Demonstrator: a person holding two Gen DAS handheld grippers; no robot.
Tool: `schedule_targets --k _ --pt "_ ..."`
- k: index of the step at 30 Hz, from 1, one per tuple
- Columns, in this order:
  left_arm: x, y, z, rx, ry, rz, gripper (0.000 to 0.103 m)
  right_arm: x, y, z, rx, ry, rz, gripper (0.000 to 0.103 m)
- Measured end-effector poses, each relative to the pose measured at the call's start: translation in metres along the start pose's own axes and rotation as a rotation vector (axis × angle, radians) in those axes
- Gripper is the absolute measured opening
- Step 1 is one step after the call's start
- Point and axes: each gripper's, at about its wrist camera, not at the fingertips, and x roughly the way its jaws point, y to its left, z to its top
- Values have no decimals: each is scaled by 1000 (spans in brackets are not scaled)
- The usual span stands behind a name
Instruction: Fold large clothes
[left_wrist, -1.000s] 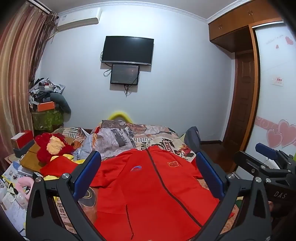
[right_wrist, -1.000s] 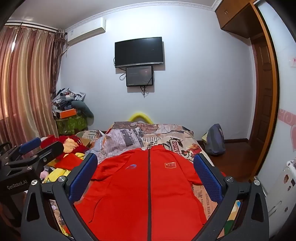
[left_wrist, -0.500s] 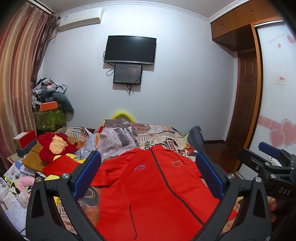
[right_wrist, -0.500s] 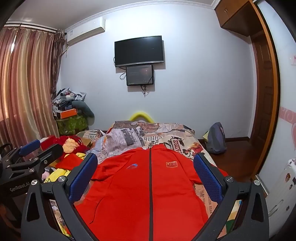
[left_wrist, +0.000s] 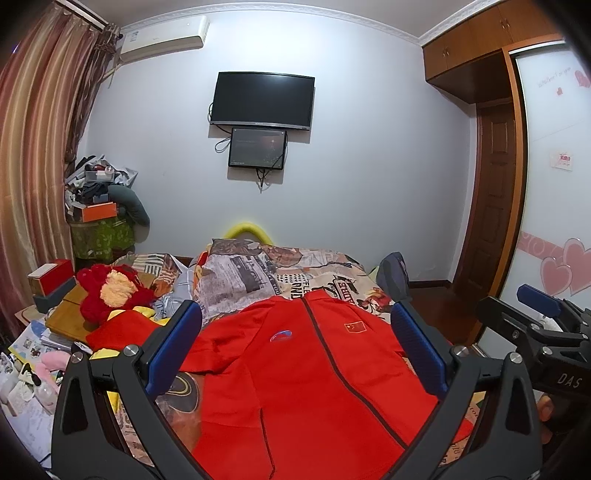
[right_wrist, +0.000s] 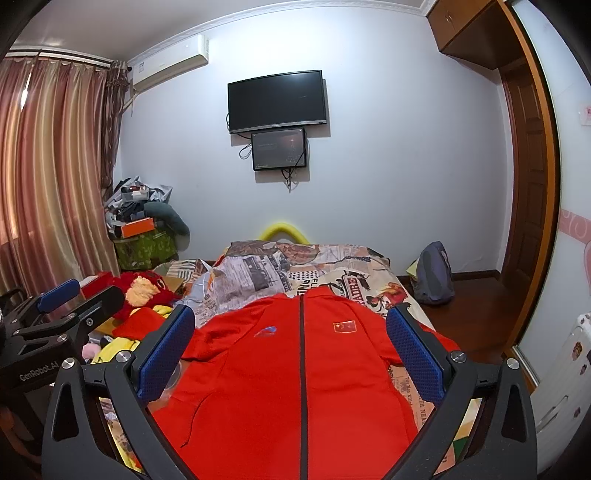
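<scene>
A red zip jacket with a small flag patch lies spread flat, front up, on the bed; it also shows in the right wrist view. My left gripper is open and empty, held above the jacket's near part. My right gripper is open and empty, above the jacket and lined up with its zip. The right gripper shows at the right edge of the left wrist view. The left gripper shows at the left edge of the right wrist view. The jacket's hem is hidden below both views.
The bed has a printed cover. A red plush toy and clutter lie on the left. A backpack sits on the floor at right, by a wooden door. A TV hangs on the far wall.
Both views have shifted slightly; the left gripper's view has tilted down and panned a little left. The jacket has not moved and both grippers stay open.
</scene>
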Motion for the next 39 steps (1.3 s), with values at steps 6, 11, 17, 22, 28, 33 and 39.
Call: schedule_targets --k 6,11,17,22,28,33,39 --pt "-2 3 0 0 0 0 103 1 1 -1 1 2 1 103" --pt "1 -1 -2 1 3 2 103 1 1 -1 -1 2 1 103" --pt "0 2 -4 -4 8 -3 103 0 -1 0 0 3 2 103" --pt "6 -1 -2 0 9 0 103 0 -2 2 2 2 2 103" --pt "7 -1 -2 7 11 -2 103 2 -2 0 0 2 2 103" --pt "7 -2 -2 6 11 -2 103 0 0 2 1 2 1 103" --pt "8 -3 -3 6 12 -2 103 0 -2 2 2 3 1 103"
